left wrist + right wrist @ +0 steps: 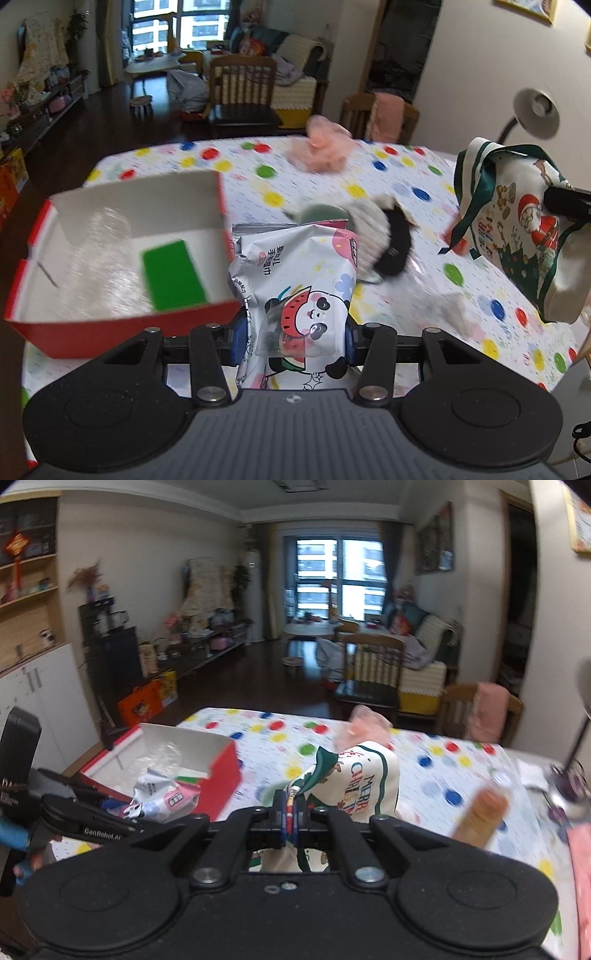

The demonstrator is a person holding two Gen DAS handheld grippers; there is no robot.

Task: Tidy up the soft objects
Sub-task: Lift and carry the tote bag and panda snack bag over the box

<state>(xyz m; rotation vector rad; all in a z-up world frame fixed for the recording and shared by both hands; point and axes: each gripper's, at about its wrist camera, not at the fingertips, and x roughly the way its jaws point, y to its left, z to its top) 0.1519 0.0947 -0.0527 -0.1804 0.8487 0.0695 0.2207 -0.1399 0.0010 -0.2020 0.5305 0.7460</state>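
My left gripper is shut on a white wet-wipe pack printed with a panda and watermelon, held above the table beside the red box. A green sponge lies inside that box. My right gripper is shut on the green strap of a cream Christmas cloth bag, which hangs lifted over the table. In the left wrist view the bag hangs at the right. The left gripper with the pack shows at the left of the right wrist view, by the box.
A pink mesh puff lies at the table's far edge. A black and white fabric heap and a green round thing lie mid-table. A lamp and a blurred orange bottle stand at the right. Wooden chairs stand beyond the polka-dot tablecloth.
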